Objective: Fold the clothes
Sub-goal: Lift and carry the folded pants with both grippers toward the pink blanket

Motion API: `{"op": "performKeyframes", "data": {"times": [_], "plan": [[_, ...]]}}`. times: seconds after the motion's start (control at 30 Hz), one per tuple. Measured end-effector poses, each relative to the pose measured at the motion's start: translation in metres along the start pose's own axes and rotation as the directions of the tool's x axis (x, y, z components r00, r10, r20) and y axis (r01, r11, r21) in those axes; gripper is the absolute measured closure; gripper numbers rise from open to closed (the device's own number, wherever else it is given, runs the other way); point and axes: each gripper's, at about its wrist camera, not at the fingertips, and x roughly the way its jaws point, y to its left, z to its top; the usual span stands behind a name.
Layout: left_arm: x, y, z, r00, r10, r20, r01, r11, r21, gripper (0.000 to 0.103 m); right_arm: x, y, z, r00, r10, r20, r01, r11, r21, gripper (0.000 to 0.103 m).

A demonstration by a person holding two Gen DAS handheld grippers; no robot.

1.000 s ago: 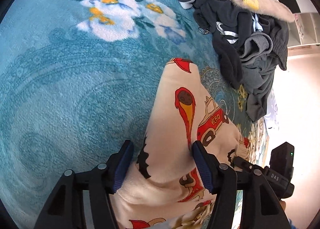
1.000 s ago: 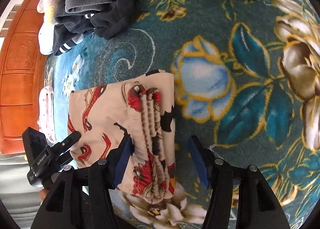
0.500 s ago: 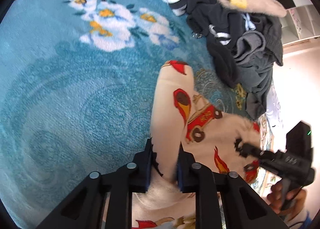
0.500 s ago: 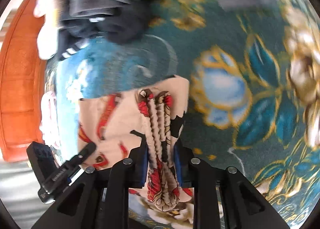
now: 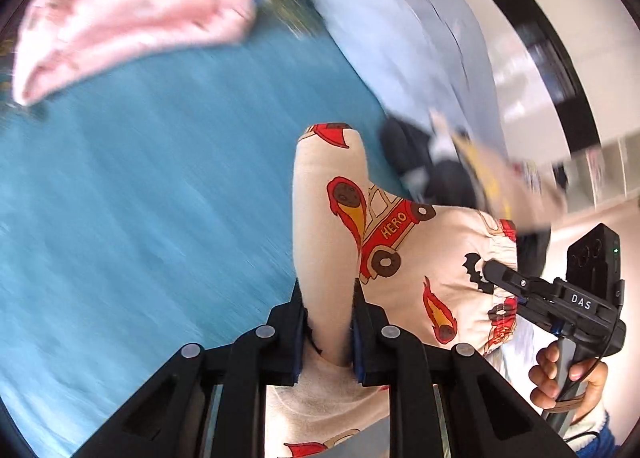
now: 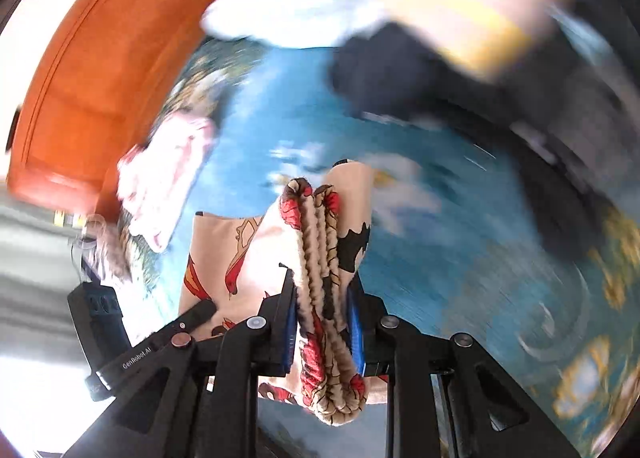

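Folded cream trousers (image 5: 404, 258) printed with red cars and flames hang lifted above the teal floral blanket (image 5: 140, 218). My left gripper (image 5: 328, 298) is shut on their folded leg end. In the right wrist view the same trousers (image 6: 256, 254) show their gathered waistband (image 6: 320, 258), and my right gripper (image 6: 322, 298) is shut on that waistband. The right gripper also appears at the right edge of the left wrist view, with a person's hand (image 5: 560, 374) on its handle. The left gripper shows at lower left of the right wrist view.
A pink garment (image 5: 120, 22) lies at the blanket's far left, also seen as pink cloth (image 6: 164, 186). A pale blue garment (image 5: 400, 38) and a dark clothes pile (image 5: 432, 162) lie beyond. An orange wooden headboard (image 6: 100, 70) borders the bed. Both views are motion-blurred.
Both grippers went from open to shut on the trousers, then lifted them off the blanket and swung toward the pink garment and headboard.
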Motion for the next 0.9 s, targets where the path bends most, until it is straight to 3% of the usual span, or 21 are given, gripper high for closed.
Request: {"op": "performKeyframes", "data": {"times": [0.23, 0.5, 0.7, 0.9], "plan": [[-0.063, 0.061, 0.070, 0.988, 0.038, 0.149, -0.027, 0.997, -0.071, 0.084, 0.057, 0.133, 0.069, 0.999, 0.022, -0.039, -0.032, 0.965, -0.260, 0.080], [-0.110, 0.117, 0.140, 0.952, 0.023, 0.306, 0.026, 0.987, -0.157, 0.084, 0.107, 0.255, 0.142, 0.999, 0.024, -0.034, -0.036, 0.895, -0.445, 0.080], [-0.118, 0.156, 0.176, 0.937, 0.066, 0.344, 0.010, 0.976, -0.215, 0.084, 0.147, 0.329, 0.178, 1.000, -0.013, -0.023, -0.003, 0.818, -0.575, 0.080], [-0.114, 0.187, 0.200, 0.924, 0.107, 0.368, 0.002, 0.959, -0.285, 0.084, 0.190, 0.384, 0.195, 0.995, -0.097, 0.018, 0.083, 0.726, -0.682, 0.080]]}}
